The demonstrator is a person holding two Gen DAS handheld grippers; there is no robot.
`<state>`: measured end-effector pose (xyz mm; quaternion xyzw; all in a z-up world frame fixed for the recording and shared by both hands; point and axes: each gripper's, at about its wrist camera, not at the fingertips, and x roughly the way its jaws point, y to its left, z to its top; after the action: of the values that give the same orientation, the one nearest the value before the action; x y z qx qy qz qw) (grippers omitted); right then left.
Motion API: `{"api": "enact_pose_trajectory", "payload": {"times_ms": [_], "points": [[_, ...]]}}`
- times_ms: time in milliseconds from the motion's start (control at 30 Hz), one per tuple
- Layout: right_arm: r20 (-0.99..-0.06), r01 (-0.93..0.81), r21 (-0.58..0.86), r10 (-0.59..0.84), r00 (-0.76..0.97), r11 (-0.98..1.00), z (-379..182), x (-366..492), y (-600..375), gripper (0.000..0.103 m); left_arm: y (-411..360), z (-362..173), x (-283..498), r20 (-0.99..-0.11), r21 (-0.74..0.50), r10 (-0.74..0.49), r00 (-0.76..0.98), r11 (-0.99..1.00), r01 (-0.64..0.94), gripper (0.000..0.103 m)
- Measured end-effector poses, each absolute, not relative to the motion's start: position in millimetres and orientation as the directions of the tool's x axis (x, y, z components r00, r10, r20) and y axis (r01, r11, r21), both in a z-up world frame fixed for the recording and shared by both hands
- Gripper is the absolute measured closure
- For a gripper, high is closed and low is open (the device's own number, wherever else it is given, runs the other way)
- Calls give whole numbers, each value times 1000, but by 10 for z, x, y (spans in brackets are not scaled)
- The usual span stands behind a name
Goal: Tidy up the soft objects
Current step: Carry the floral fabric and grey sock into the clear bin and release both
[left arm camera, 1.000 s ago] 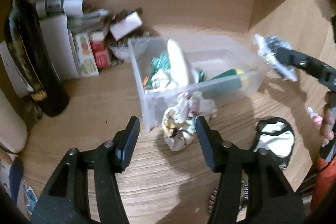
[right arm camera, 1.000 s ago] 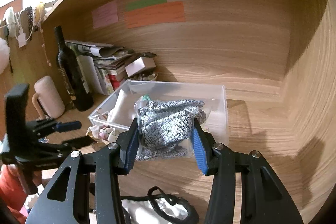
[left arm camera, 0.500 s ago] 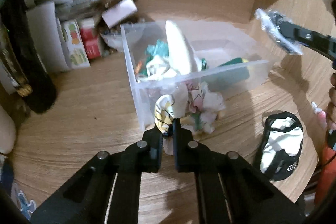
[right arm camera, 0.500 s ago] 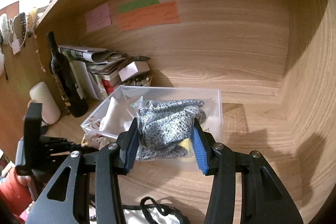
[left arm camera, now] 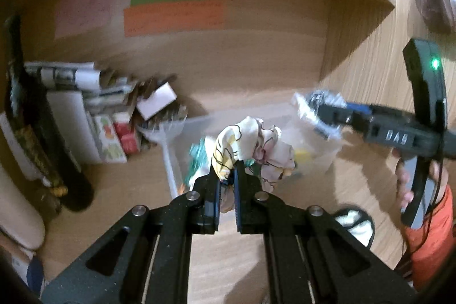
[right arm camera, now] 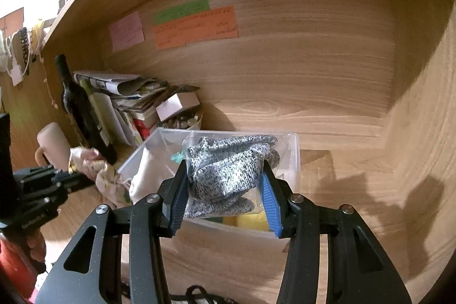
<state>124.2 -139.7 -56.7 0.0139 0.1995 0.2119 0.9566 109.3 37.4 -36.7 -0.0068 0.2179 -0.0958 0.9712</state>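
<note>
My left gripper (left arm camera: 227,175) is shut on a crumpled floral cloth (left arm camera: 250,144) and holds it in the air in front of the clear plastic bin (left arm camera: 171,158); the cloth also shows in the right wrist view (right arm camera: 97,170). My right gripper (right arm camera: 225,190) is shut on a bagged grey knit item (right arm camera: 228,164) and holds it above the clear bin (right arm camera: 293,161), which holds white, teal and yellow soft items. The right gripper (left arm camera: 327,116) shows with its bag at the bin's right side in the left wrist view.
A dark wine bottle (right arm camera: 82,110), a beige mug (right arm camera: 54,144), stacked papers and small boxes (right arm camera: 136,99) stand at the back left. A black-and-white mask (left arm camera: 356,224) lies on the wooden desk to the right. Wooden walls close the back and right.
My left gripper closed on the floral cloth and lifted it off the desk. My right gripper moved with the bagged knit item closer over the bin.
</note>
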Motion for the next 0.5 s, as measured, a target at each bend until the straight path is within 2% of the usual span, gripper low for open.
{"api": "enact_pose_trajectory", "payload": {"times_ms": [100,267,500], "points": [[-382,-389,99,395,835,916,-553,1309,-1359,59,353,-302,1282,-429,-87,-220,876,976,202,96],[-435,-376,60,363,824,925,-628,1487,-1251,59,297,-380,1656,-498,-126,-228,837,974,190,96],[-520,-347,7,300,800,938,-861,1757,-1141,59,243,-608,1980,-570,-110,-169,804,985,129,96]]}}
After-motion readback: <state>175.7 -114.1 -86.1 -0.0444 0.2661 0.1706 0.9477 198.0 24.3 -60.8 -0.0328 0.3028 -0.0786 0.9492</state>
